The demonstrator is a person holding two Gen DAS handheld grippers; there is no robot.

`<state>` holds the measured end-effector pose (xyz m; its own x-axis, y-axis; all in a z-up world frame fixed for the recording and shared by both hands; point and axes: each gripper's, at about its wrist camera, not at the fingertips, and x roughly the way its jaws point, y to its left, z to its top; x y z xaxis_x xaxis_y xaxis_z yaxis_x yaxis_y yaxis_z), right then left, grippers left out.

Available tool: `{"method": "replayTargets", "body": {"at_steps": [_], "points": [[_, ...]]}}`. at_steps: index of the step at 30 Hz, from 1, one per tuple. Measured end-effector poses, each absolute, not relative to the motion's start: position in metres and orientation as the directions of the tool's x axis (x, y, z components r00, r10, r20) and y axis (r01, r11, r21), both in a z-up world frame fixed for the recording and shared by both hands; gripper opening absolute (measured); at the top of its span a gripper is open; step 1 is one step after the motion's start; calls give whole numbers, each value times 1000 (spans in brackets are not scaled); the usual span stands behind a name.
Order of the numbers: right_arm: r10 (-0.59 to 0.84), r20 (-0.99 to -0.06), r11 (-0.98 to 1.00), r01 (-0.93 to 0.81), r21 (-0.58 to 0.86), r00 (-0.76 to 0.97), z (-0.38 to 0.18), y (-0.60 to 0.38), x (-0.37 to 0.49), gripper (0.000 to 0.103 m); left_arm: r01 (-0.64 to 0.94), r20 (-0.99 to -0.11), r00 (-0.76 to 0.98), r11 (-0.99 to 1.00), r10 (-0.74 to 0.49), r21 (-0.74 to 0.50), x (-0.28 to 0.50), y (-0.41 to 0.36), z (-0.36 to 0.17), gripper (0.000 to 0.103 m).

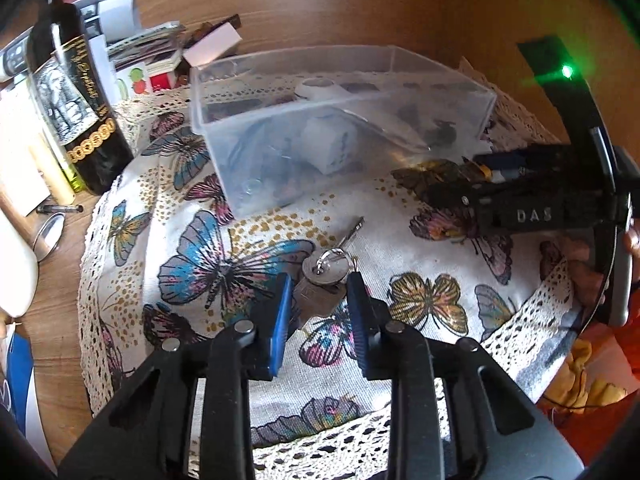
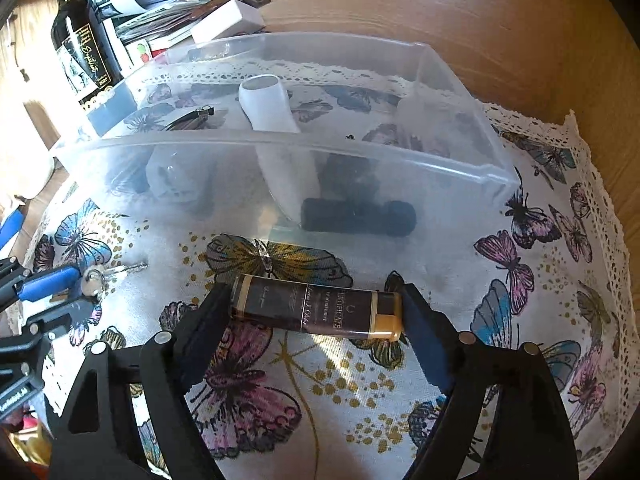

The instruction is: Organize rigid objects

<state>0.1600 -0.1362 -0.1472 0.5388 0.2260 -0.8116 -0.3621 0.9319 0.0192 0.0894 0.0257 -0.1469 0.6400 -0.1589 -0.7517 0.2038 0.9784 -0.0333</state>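
A clear plastic bin [image 1: 280,120] [image 2: 280,152] stands on the butterfly cloth [image 1: 240,248] and holds a white tube, a black cylinder and other items. My left gripper [image 1: 320,292] is open, its blue pads either side of a metal lock cylinder with keys [image 1: 324,272], also seen in the right wrist view [image 2: 94,280]. My right gripper [image 2: 316,304] has its jaws against both ends of a brown and gold tube [image 2: 316,308], which lies crosswise just above the cloth in front of the bin. The right gripper also shows in the left wrist view [image 1: 448,184].
A dark wine bottle [image 1: 68,92] [image 2: 86,44] stands at the left beside stacked papers and small boxes [image 1: 152,52]. A pen [image 1: 60,209] and a round metal lid [image 1: 48,232] lie on the wooden table at the left. The wooden table [image 1: 360,8] extends behind the bin.
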Motion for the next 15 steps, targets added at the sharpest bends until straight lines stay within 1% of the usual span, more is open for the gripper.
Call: {"method": "replayTargets", "body": {"at_steps": [5, 15], "points": [[232, -796, 931, -365, 15, 559, -142, -141, 149, 81, 178, -719, 680, 984, -143, -27, 83, 29, -132, 28], [290, -700, 929, -367, 43, 653, -102, -157, 119, 81, 156, -629, 765, 987, -137, -26, 79, 29, -90, 28]]}}
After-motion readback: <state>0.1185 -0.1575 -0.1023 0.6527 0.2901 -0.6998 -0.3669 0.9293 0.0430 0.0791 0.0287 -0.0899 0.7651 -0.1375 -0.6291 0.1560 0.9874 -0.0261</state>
